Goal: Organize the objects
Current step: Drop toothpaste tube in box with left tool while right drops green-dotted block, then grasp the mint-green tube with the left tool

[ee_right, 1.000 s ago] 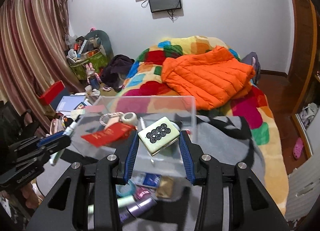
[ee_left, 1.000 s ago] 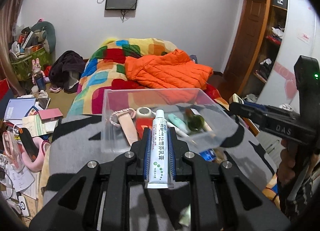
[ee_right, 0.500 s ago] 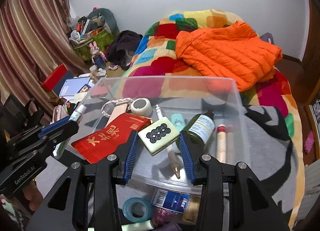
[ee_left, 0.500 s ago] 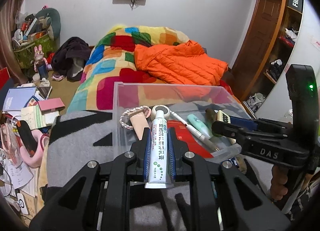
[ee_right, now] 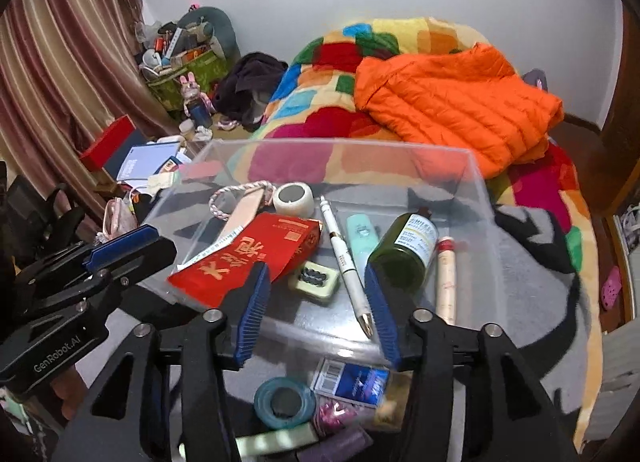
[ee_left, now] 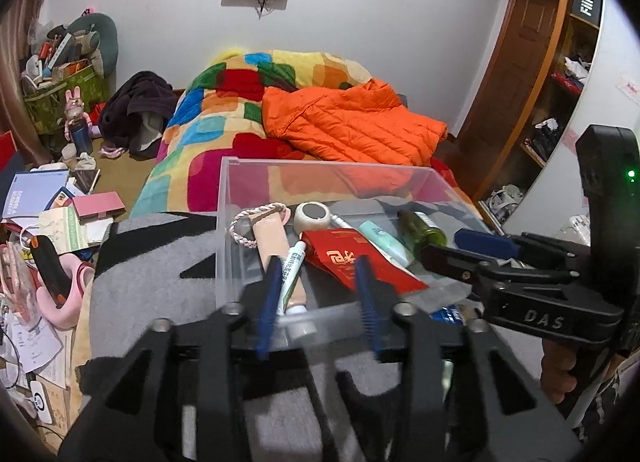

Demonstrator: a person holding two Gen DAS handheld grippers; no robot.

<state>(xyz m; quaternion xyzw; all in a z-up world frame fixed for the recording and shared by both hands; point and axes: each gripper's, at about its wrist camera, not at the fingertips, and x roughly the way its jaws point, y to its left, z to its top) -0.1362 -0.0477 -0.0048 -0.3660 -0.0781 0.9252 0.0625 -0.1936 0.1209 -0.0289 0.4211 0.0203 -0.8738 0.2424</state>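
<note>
A clear plastic box [ee_left: 320,167] [ee_right: 340,144] stands on a grey and black blanket. My left gripper [ee_left: 319,286] hangs over its near wall, jaws opening. The white tube [ee_left: 294,274] lies loose in the box beside the left pad, touching neither pad. My right gripper [ee_right: 316,304] is over the box too, jaws opening. The green-edged tile with black rings [ee_right: 314,282] rests on the box floor between its pads, free of both. Each gripper shows in the other's view: the right gripper [ee_left: 480,246] and the left gripper [ee_right: 120,246].
In the box lie a red packet [ee_right: 248,258], a white pen [ee_right: 344,258], a green bottle [ee_right: 404,250] and a tape roll [ee_right: 294,198]. In front of it sit a teal tape ring [ee_right: 284,402] and a blue pack [ee_right: 352,380]. An orange jacket [ee_right: 452,102] lies on the bed.
Both grippers moved forward and down over the box. Both jaws opened: the tube dropped from the left gripper and the tile from the right, and both now lie in the box.
</note>
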